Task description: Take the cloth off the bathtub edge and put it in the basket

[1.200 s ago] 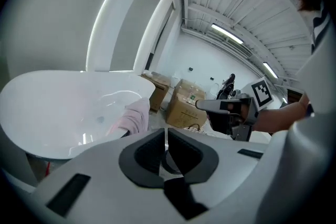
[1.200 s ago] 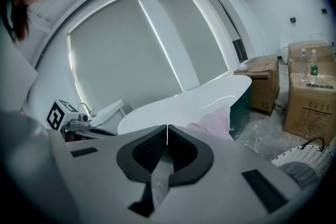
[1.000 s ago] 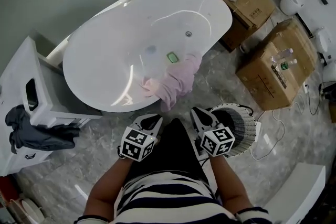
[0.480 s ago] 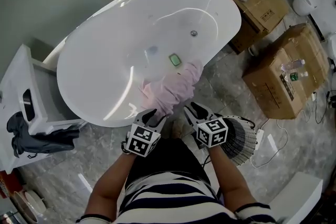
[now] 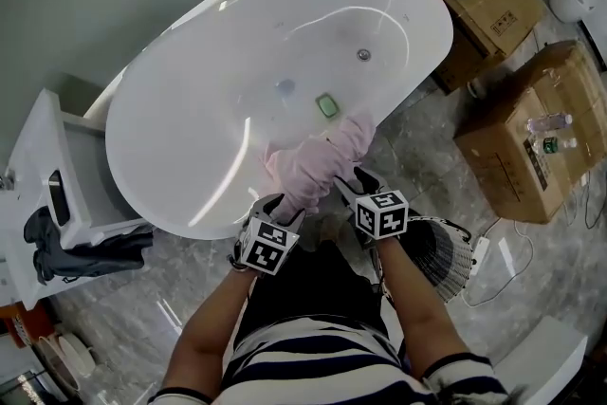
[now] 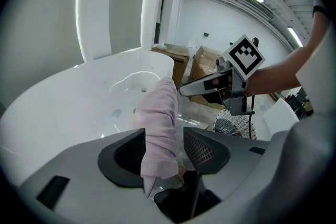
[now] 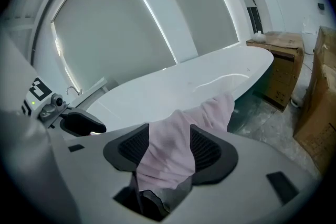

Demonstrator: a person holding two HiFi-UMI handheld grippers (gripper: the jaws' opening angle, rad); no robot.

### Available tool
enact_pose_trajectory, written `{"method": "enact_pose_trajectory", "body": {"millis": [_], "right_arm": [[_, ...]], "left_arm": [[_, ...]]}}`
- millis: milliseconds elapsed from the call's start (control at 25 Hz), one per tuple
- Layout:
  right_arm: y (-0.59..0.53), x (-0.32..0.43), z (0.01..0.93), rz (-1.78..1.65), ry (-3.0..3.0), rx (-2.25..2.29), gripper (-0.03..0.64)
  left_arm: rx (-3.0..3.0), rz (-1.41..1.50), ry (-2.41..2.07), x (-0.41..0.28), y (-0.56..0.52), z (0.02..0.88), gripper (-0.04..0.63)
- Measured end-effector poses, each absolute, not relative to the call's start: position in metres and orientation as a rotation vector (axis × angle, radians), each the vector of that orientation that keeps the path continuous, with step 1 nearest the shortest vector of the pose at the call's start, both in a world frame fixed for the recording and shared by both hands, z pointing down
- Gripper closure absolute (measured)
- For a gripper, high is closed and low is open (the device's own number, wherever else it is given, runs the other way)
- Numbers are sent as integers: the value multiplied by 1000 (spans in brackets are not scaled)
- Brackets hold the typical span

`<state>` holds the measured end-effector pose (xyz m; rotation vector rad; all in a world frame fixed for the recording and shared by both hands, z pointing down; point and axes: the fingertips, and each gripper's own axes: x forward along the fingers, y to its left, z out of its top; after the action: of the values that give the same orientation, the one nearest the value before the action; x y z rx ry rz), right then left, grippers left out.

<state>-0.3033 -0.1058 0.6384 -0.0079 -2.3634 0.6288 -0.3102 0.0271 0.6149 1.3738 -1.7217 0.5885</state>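
Hand-held grippers (image 5: 282, 204) (image 5: 349, 188) just opening, cloth (image 5: 318, 161) between jaws, over bathtub (image 5: 180, 119) rim.

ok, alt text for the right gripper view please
Pink cloth draped over the white bathtub edge sits between the open jaws of the right claw, which have just been opening. The left claw shows at far left, cardboard boxes at right.

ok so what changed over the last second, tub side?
Both grippers came forward and down from in front of the person's body to the bathtub edge. The left gripper and right gripper now each have the hanging end of the pink cloth between their jaws, which have just been opening; neither is clamped on it. Unchanged: cloth draped over the edge, basket on the floor.
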Motion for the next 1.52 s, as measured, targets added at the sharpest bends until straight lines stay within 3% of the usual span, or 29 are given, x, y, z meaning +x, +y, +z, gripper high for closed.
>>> {"method": "enact_pose_trajectory", "body": {"millis": [440, 1040, 1520], "right_arm": [[-138, -336, 680, 780, -2262, 114, 269], [-123, -342, 696, 792, -2163, 172, 256], [-92, -328, 684, 789, -2141, 66, 458]], "left_arm": [[1265, 536, -1731, -326, 18, 635, 334], [1210, 626, -1642, -327, 23, 664, 298], [1238, 707, -1612, -326, 16, 674, 303]]}}
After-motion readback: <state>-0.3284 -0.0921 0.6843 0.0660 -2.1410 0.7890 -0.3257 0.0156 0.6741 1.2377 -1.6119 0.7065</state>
